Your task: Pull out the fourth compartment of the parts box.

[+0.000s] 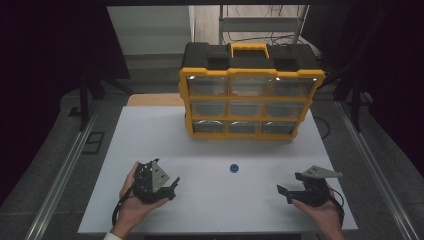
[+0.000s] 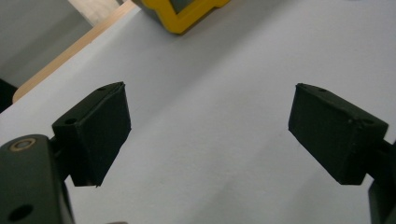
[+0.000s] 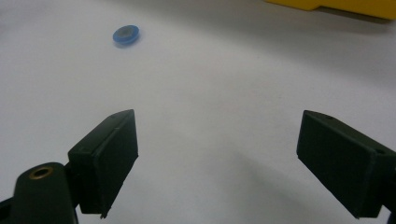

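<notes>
A small round blue disc (image 1: 233,168) lies on the white table (image 1: 210,205), in front of a yellow and black drawer organizer (image 1: 250,90). My left gripper (image 1: 172,186) rests near the front left of the table, open, with nothing between its jaws. My right gripper (image 1: 286,192) sits at the front right, open and empty too. In the right gripper view the blue disc (image 3: 126,34) lies ahead to the upper left of the open gripper (image 3: 212,161). In the left gripper view the open gripper (image 2: 210,133) faces bare table, with a corner of the organizer (image 2: 187,14) at the top.
The organizer holds three rows of clear drawers and has a yellow handle (image 1: 249,48) on top. A wooden board edge (image 1: 152,100) shows behind the table's left side. Metal rails (image 1: 65,170) run along both sides of the table. Dark curtains surround the area.
</notes>
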